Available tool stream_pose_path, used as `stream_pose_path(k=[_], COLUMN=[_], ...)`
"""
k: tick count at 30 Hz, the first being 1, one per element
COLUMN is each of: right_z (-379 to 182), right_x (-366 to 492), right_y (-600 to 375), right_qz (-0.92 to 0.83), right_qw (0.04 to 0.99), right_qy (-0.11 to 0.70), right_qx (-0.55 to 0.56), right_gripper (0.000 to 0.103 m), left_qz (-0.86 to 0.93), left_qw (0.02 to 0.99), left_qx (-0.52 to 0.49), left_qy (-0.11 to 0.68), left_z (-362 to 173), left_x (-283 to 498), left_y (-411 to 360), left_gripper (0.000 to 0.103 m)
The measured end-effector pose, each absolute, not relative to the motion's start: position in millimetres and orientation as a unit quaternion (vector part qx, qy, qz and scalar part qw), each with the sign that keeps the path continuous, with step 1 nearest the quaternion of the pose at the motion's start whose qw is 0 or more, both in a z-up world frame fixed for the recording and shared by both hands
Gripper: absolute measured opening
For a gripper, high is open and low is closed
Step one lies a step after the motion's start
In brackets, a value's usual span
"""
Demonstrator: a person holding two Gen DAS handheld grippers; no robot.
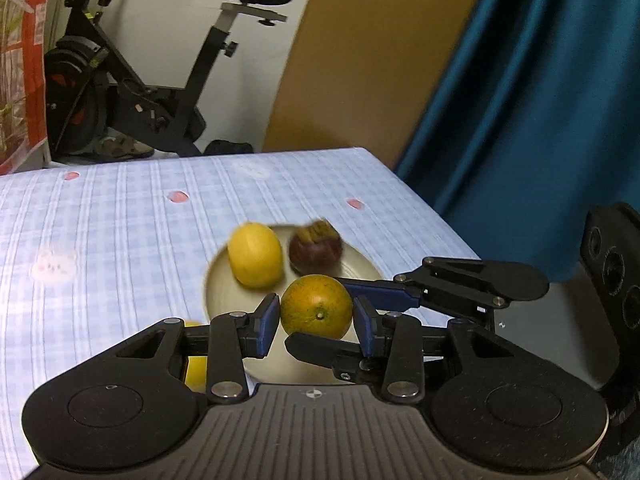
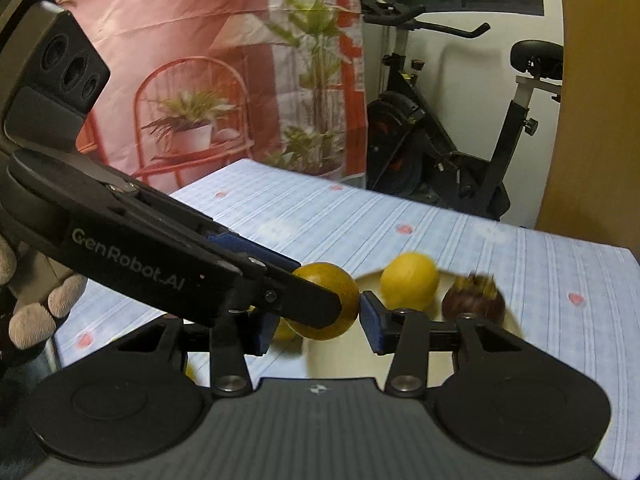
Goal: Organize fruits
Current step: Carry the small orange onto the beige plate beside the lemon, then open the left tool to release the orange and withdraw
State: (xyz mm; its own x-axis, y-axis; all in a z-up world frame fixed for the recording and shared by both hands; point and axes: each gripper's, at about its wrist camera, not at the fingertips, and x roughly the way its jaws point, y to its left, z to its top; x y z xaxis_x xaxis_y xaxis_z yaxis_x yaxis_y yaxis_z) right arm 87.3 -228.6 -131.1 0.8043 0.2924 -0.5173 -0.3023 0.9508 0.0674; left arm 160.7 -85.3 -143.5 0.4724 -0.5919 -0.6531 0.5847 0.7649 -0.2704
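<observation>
Two fruits, a lemon (image 1: 255, 255) and a dark mangosteen (image 1: 315, 247), already sit on the plate (image 1: 216, 300) mid-frame; left gripper (image 1: 316, 318) and right gripper (image 2: 316, 330) fingers both clamp the green-orange citrus (image 1: 316, 307) above it, more yellow fruit (image 1: 196, 372) still on the bench (image 1: 120, 220) lower left.

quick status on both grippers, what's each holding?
Left gripper: closed on the orange.
Right gripper: closed on the same orange, crosswise to the left.

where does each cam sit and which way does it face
Left wrist: on the left claw, looking down its fingers at the round green-orange citrus fruit above a pale round plate; right claw crosses in.
Right wrist: on the right claw, facing the same fruit; left claw and gloved hand show.
Shared: fruit, plate, checked tablecloth.
</observation>
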Motion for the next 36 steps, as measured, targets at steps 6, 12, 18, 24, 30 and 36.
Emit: stream_pose_path(k=[6,12,18,24,30,36], right_z=[-152.9,-173.6,-181.9,-184.1,-181.1,-174.8], right_x=[129.0,150.5,157.3,157.7,156.0,147.3], right_y=[-231.2,-234.5,-240.0,-238.5,-232.6,-234.8], right_qz=[0.151,0.143,0.137,0.13,0.115,0.106], right_qw=[0.944,0.936,0.933,0.933,0.932,0.933], right_qy=[0.294,0.32,0.331,0.336,0.345,0.344], right_qx=[0.0,0.012,0.019,0.018,0.006,0.012], right_gripper=[0.046,0.046,0.046,0.046,0.048,0.049], left_qz=[-0.316,-0.302,-0.3,-0.298,-0.293,-0.289], left_qw=[0.853,0.847,0.844,0.843,0.845,0.853], left_qx=[-0.007,0.006,0.015,0.024,0.02,0.006], left_qy=[0.415,0.437,0.443,0.446,0.448,0.434], left_z=[-164.1,-186.3,-193.6,-198.5,-199.1,-183.3], left_x=[198.8,219.0,223.1,224.5,223.3,217.5], left_y=[-92.1,-97.8,-101.5,-107.2,-106.4,-95.8], left_gripper=[0.043,0.044,0.044,0.044,0.046,0.05])
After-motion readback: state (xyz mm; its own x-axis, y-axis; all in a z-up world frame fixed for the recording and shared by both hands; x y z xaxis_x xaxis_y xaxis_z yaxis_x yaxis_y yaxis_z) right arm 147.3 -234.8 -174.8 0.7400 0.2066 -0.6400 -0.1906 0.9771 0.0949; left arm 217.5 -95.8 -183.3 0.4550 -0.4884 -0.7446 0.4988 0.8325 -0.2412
